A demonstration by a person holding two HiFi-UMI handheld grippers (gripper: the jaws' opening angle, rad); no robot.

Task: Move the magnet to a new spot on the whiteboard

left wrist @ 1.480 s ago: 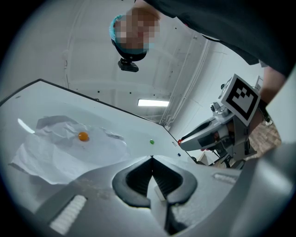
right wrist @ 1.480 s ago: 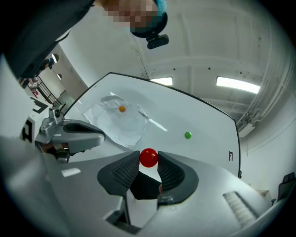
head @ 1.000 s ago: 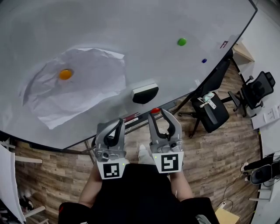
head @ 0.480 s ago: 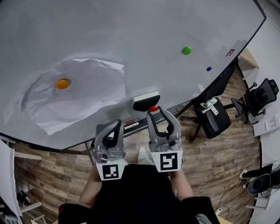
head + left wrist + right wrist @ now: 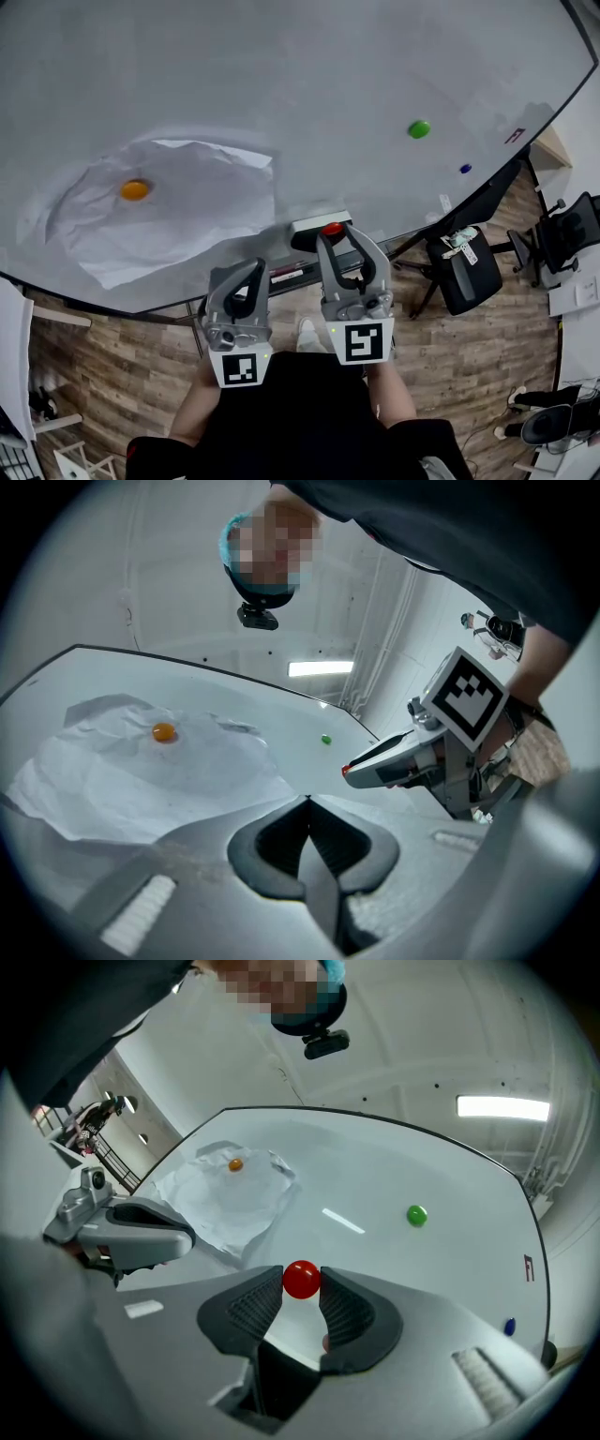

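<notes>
A red ball-shaped magnet (image 5: 301, 1279) sits pinched between the tips of my right gripper (image 5: 301, 1284), which is shut on it. In the head view the red magnet (image 5: 332, 228) and right gripper (image 5: 333, 234) are at the lower edge of the whiteboard (image 5: 281, 75), over a black eraser (image 5: 305, 234). My left gripper (image 5: 255, 266) hangs beside it, lower and to the left, with its jaws together and nothing in them (image 5: 307, 801). The left gripper view shows the right gripper (image 5: 375, 761) from the side.
An orange magnet (image 5: 134, 189) pins crumpled white paper (image 5: 178, 225) at the board's left. A green magnet (image 5: 418, 128) and a small blue one (image 5: 465, 169) sit at the right. Office chairs (image 5: 469, 272) stand on the wood floor beyond the board's right end.
The board has slid down in the head view. My right gripper with the red magnet now reaches the board's lower edge and overlaps the eraser. The left gripper keeps its place.
</notes>
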